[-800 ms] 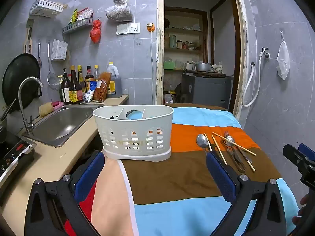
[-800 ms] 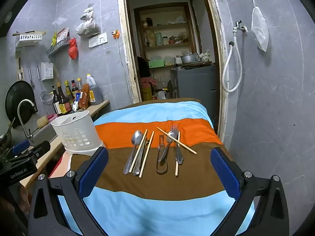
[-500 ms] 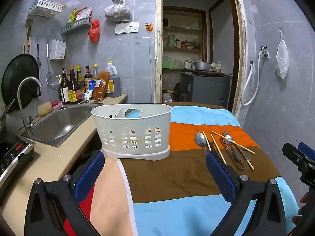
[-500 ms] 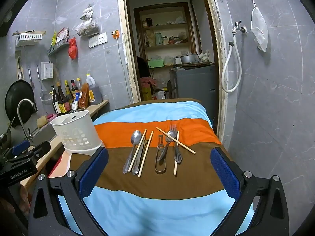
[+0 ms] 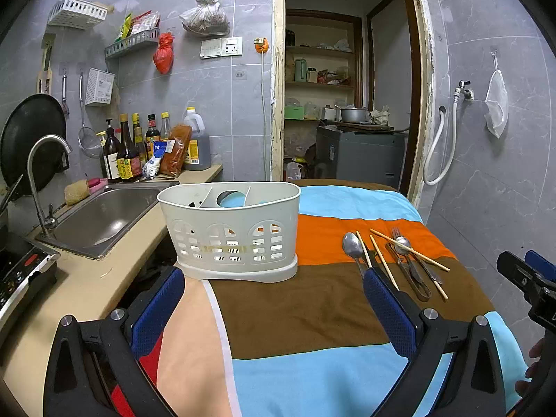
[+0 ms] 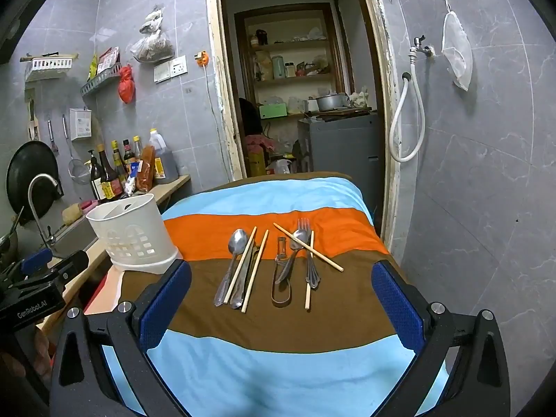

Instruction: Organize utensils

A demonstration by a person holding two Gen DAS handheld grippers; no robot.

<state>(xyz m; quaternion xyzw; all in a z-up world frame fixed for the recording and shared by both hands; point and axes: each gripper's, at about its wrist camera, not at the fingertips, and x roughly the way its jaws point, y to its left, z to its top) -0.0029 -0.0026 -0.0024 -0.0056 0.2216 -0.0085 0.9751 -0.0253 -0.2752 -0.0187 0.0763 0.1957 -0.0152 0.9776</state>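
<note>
utensils [image 6: 271,264] ahead of right tongs [image 6: 281,307], apart

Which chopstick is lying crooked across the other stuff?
The rightmost chopstick. It lies slanted across a spoon and the fork, while the other three chopsticks lie nearly straight, pointing away from the camera.

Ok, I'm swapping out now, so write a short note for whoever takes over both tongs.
Left tongs: open, empty, facing the caddy.
Right tongs: open, empty, facing the utensils.
Caddy stands at the cloth's left edge by the sink.
Spoons, chopsticks, fork and a small clip lie on the cloth.
Done: nothing yet; no utensil visible in the caddy.
Left: move every utensil into the caddy.
</note>
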